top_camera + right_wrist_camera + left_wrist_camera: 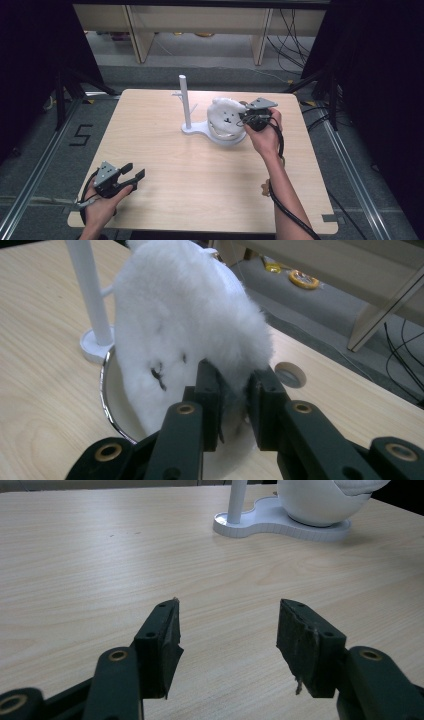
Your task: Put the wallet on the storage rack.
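Right gripper view: right gripper [234, 390] jaws pinching white plush toy [185, 315].

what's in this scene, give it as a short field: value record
surface: wooden table
stand: white base with an upright post, far middle of the table
plush: white fluffy toy sitting in a metal-rimmed bowl on the base
right gripper: jaws closed on the plush's fur
left gripper: jaws apart, holding nothing, near corner of the table
floor: cables behind the table
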The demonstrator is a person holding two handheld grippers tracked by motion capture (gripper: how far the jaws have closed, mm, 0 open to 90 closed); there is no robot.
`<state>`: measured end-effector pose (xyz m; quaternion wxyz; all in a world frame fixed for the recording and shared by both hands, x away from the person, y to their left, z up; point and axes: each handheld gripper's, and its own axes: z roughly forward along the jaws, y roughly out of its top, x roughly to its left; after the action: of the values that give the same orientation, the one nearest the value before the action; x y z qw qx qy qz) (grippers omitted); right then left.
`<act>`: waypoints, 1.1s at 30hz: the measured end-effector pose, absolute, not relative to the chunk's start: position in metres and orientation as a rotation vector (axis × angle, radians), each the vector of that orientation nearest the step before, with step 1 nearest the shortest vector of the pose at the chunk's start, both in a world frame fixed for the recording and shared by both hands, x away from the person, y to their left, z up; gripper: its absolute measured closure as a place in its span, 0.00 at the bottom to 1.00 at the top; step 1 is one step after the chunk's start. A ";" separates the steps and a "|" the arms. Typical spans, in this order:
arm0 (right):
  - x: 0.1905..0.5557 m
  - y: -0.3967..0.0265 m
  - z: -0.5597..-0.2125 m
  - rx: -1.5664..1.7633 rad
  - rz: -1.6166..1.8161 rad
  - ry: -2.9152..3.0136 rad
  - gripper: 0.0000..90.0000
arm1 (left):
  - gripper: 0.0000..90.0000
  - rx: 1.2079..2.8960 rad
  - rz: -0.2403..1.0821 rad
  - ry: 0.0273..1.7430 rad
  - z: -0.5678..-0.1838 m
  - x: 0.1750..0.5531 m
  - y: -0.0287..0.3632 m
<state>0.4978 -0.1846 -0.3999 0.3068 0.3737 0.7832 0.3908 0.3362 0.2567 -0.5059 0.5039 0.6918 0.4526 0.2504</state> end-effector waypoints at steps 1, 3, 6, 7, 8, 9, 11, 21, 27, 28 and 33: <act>0.498 -0.185 -0.400 0.992 1.024 2.081 0.87 | 0.47 1.670 0.604 1.093 -0.506 0.336 0.257; 0.500 -0.184 -0.402 1.003 1.011 2.084 0.87 | 0.47 1.668 0.606 1.070 -0.506 0.338 0.257; 0.503 -0.183 -0.404 1.011 0.975 2.095 0.87 | 0.47 1.665 0.602 1.062 -0.507 0.338 0.256; 0.503 -0.183 -0.404 1.011 0.975 2.095 0.87 | 0.47 1.665 0.602 1.062 -0.507 0.338 0.256; 0.506 -0.183 -0.406 1.015 0.950 2.098 0.87 | 0.47 1.665 0.602 1.062 -0.507 0.338 0.256; 0.506 -0.183 -0.406 1.015 0.950 2.098 0.87 | 0.47 1.665 0.602 1.062 -0.507 0.338 0.256; 0.509 -0.182 -0.407 1.020 0.928 2.117 0.87 | 0.47 1.662 0.603 1.063 -0.507 0.338 0.257; 0.511 -0.180 -0.407 1.057 0.898 2.115 0.68 | 0.47 1.666 0.600 1.096 -0.506 0.335 0.256; 0.511 -0.180 -0.409 1.100 0.908 2.091 0.60 | 0.47 1.663 0.597 1.091 -0.506 0.335 0.256; 0.510 -0.180 -0.409 1.112 0.911 2.087 0.57 | 0.47 1.664 0.597 1.091 -0.506 0.335 0.256; 0.508 -0.180 -0.407 1.118 0.943 2.044 0.54 | 0.47 1.658 0.598 1.059 -0.506 0.337 0.257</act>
<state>0.5080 -0.1805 -0.4069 0.3089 0.4231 0.7735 0.3568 0.3371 0.2568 -0.5059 0.5164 0.6905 0.4410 0.2491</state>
